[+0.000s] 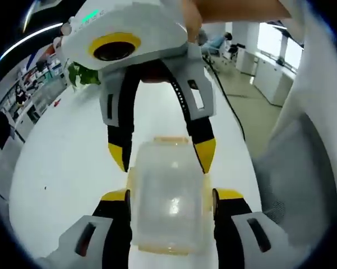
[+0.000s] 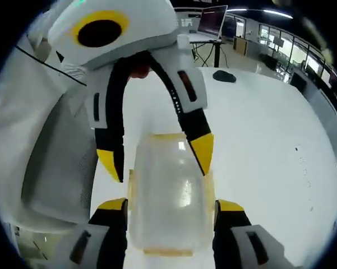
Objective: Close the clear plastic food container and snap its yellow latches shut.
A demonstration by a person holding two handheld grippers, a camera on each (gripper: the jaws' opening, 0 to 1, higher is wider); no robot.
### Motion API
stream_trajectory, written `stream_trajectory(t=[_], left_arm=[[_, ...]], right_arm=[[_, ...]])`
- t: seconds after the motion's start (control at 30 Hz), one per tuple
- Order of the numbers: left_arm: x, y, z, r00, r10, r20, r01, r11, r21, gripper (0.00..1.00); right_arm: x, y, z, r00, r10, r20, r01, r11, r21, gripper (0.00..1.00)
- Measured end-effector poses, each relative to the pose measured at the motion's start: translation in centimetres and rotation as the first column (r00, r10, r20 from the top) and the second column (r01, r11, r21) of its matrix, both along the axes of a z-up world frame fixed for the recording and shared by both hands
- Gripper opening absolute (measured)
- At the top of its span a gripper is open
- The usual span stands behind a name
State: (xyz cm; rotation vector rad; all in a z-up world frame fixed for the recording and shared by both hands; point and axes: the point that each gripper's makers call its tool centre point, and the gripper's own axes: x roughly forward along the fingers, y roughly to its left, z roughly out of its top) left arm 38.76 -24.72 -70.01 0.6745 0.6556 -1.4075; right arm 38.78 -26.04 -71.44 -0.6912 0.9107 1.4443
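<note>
Container [image 1: 169,196] clear, thin, light, slick; sits on white surface [image 1: 67,168]. Left tongs [image 1: 171,197] and right tongs [image 2: 171,207] released, straddling opposite ends. Press yellow latches, don't squeeze walls.

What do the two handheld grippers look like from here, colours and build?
Both match: the left gripper and right gripper have white housings, black jaw arms and yellow fingertips. The facing gripper shows a yellow ring around its round opening.

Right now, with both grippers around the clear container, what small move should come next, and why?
Probably squeeze both grippers inward. The left gripper and right gripper each straddle the container from opposite ends with jaws open, their yellow tips beside its yellow-edged sides, so pressing in should snap the latches.
</note>
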Motion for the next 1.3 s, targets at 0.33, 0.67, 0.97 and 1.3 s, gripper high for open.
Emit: stream_trajectory(t=[0.33, 0.67, 0.97, 1.3], left_arm=[[-0.4, 2.8, -1.1, 1.000, -0.023, -0.010, 0.024, 0.997, 0.070, 0.81], [0.2, 4.5, -2.8, 0.999, -0.023, -0.029, 0.027, 0.988, 0.151, 0.99], [-0.2, 4.7, -4.9, 0.995, -0.100, -0.025, 0.103, 0.969, 0.226, 0.93], [0.5, 3.6, -5.7, 0.991, -0.132, 0.022, 0.121, 0.959, 0.257, 0.78]], right_arm=[[-0.5, -1.3, -0.8, 0.996, 0.032, 0.082, -0.027, 0.998, -0.058, 0.87], [-0.6, -2.0, -1.9, 0.997, 0.000, 0.075, 0.007, 0.996, -0.092, 0.99], [-0.6, -1.7, -3.3, 0.997, -0.023, 0.078, 0.029, 0.996, -0.081, 0.98], [-0.3, -2.2, -4.1, 0.994, 0.016, 0.109, -0.006, 0.996, -0.088, 0.76]])
